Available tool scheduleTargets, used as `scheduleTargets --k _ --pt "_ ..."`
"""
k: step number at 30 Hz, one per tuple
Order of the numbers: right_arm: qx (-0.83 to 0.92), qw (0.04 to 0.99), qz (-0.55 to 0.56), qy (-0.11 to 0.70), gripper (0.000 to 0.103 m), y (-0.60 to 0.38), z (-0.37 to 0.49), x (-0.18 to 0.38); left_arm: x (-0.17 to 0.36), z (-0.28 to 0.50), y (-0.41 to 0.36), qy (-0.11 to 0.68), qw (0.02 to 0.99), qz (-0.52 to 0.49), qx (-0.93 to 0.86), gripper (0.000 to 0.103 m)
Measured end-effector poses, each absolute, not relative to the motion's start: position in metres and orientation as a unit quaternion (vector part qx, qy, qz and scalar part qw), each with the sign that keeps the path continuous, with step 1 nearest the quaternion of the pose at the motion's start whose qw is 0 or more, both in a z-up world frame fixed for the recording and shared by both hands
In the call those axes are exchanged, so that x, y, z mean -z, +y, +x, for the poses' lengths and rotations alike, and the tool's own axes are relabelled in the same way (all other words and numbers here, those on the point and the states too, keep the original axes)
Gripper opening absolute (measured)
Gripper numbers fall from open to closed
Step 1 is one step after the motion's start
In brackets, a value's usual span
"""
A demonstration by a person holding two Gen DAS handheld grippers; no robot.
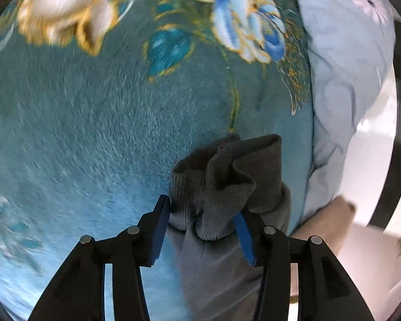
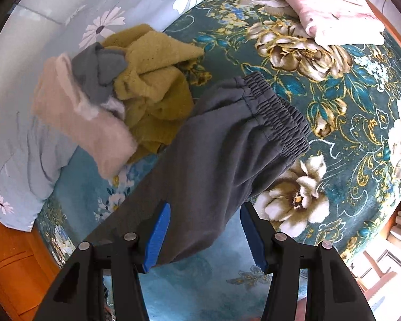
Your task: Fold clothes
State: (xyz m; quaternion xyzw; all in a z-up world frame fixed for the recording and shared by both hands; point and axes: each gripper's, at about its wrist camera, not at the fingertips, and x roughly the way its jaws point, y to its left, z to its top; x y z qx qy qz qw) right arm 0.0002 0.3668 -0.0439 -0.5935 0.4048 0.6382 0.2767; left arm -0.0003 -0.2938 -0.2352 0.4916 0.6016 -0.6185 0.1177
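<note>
Grey sweatpants lie on a teal floral blanket (image 2: pixel 334 123). In the right wrist view their elastic waistband (image 2: pixel 278 109) points away and the body (image 2: pixel 200 165) runs down between my fingers. My right gripper (image 2: pixel 205 214) is open, its blue pads either side of the cloth without squeezing it. In the left wrist view my left gripper (image 1: pixel 203 211) has its jaws set wide around the bunched ribbed leg cuffs (image 1: pixel 227 176), with both blue pads against the cloth.
A heap of clothes, a mustard sweater (image 2: pixel 155 80), a pink garment (image 2: pixel 80 123) and a grey piece (image 2: pixel 99 69), lies at the left. A folded pink item (image 2: pixel 334 13) rests at the far right. A light blue daisy quilt (image 2: pixel 26 147) borders the blanket.
</note>
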Motion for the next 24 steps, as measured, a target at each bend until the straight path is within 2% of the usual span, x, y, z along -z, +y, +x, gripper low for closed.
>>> scheduleTargets --k 2,3,6,10,13,16,19,24 --pt "-0.639 0.277 -0.593 0.403 0.059 0.366 0.001 0.042 0.235 -0.001 -0.29 0.606 0.118 0.48 0.623 0.042" --pt "-0.64 0.278 -0.592 0.404 0.059 0.367 0.002 0.041 0.233 -0.002 -0.287 0.606 0.117 0.477 0.625 0.033" --pt "-0.641 0.279 -0.586 0.409 0.059 0.367 0.004 0.039 0.223 -0.001 -0.284 0.599 0.127 0.473 0.634 0.017" --pt "-0.642 0.274 -0.58 0.42 0.059 0.364 0.007 0.039 0.187 0.023 -0.297 0.619 0.115 0.428 0.648 0.015" --pt "-0.647 0.262 -0.576 0.425 0.059 0.362 0.012 0.041 0.17 0.063 -0.324 0.612 0.149 0.408 0.661 0.015" --pt "-0.641 0.258 -0.576 0.438 0.059 0.358 0.021 0.052 0.189 0.104 -0.355 0.611 0.227 0.439 0.619 0.015" --pt "-0.621 0.261 -0.576 0.463 0.059 0.355 0.034 0.07 0.204 0.135 -0.363 0.643 0.248 0.445 0.572 0.015" --pt "-0.607 0.268 -0.571 0.483 0.059 0.363 0.047 0.095 0.194 0.122 -0.349 0.623 0.27 0.448 0.581 0.015"
